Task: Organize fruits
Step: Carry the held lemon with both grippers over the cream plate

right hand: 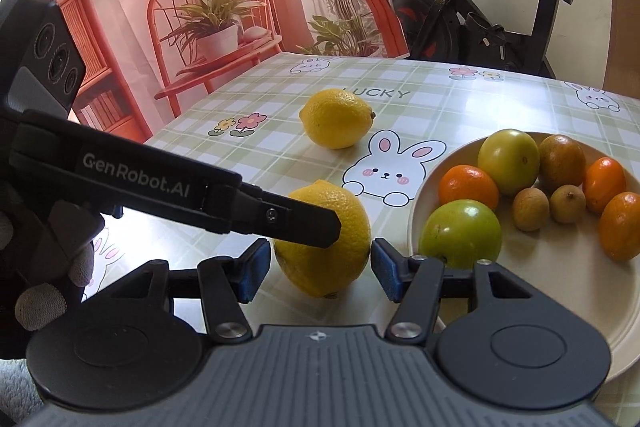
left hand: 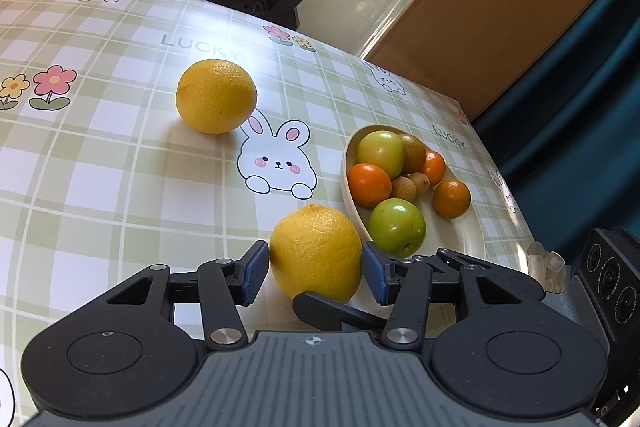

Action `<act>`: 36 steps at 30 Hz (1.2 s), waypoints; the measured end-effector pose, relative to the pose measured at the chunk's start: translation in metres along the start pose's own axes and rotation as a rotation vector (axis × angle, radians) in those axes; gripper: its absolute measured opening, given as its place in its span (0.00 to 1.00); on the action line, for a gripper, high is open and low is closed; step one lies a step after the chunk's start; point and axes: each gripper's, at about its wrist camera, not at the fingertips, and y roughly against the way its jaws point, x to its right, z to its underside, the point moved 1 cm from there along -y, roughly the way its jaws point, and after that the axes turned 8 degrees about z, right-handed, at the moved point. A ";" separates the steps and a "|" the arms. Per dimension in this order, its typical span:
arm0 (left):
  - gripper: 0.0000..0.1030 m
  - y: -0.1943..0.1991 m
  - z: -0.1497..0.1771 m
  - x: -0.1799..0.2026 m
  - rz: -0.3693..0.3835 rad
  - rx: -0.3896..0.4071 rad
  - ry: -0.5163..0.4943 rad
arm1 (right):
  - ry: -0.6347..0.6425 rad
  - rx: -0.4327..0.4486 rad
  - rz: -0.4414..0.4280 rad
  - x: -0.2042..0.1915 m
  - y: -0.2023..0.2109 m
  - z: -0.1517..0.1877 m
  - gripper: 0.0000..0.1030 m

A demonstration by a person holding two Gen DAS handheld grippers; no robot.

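Note:
A near lemon (left hand: pixel 316 251) lies on the checked tablecloth between the blue pads of my left gripper (left hand: pixel 314 273), whose jaws stand open around it with the pads close to its sides. In the right wrist view the same lemon (right hand: pixel 324 243) sits between the open jaws of my right gripper (right hand: pixel 316 267), with small gaps on both sides. The left gripper's finger (right hand: pixel 280 215) reaches across in front of the lemon. A second lemon (left hand: pixel 216 97) (right hand: pixel 336 118) lies farther back. A cream plate (left hand: pixel 460 231) (right hand: pixel 560 287) to the right holds green fruits, small oranges and brown longans.
The tablecloth (left hand: pixel 100 167) has bunny and flower prints. An exercise bike (right hand: pixel 480 7) stands behind the table's far edge. A pink backdrop with a printed chair (right hand: pixel 208 27) hangs at the left. The table's right edge (left hand: pixel 516 211) runs close past the plate.

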 end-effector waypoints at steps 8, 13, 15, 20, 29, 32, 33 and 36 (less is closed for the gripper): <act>0.55 -0.005 0.005 -0.002 0.001 0.002 0.018 | -0.018 0.018 -0.002 0.003 -0.002 0.002 0.56; 0.54 -0.002 0.009 0.001 -0.015 0.018 0.001 | -0.022 0.025 -0.004 0.003 -0.002 0.003 0.56; 0.54 -0.001 0.009 0.002 -0.020 0.020 -0.002 | -0.027 0.026 -0.006 0.003 -0.001 0.004 0.56; 0.54 0.006 0.009 0.009 -0.035 0.038 -0.015 | -0.033 0.037 -0.017 0.003 0.003 0.004 0.56; 0.53 0.016 -0.004 0.042 -0.038 0.081 -0.080 | -0.059 0.135 -0.020 0.010 0.028 -0.001 0.55; 0.53 0.009 -0.008 0.059 -0.047 0.072 -0.122 | -0.078 0.161 -0.007 0.016 0.037 0.000 0.55; 0.53 0.005 -0.009 0.065 -0.053 0.067 -0.141 | -0.088 0.168 0.000 0.019 0.040 0.000 0.55; 0.53 -0.004 -0.013 0.082 -0.053 0.059 -0.183 | -0.119 0.190 0.025 0.030 0.049 0.001 0.55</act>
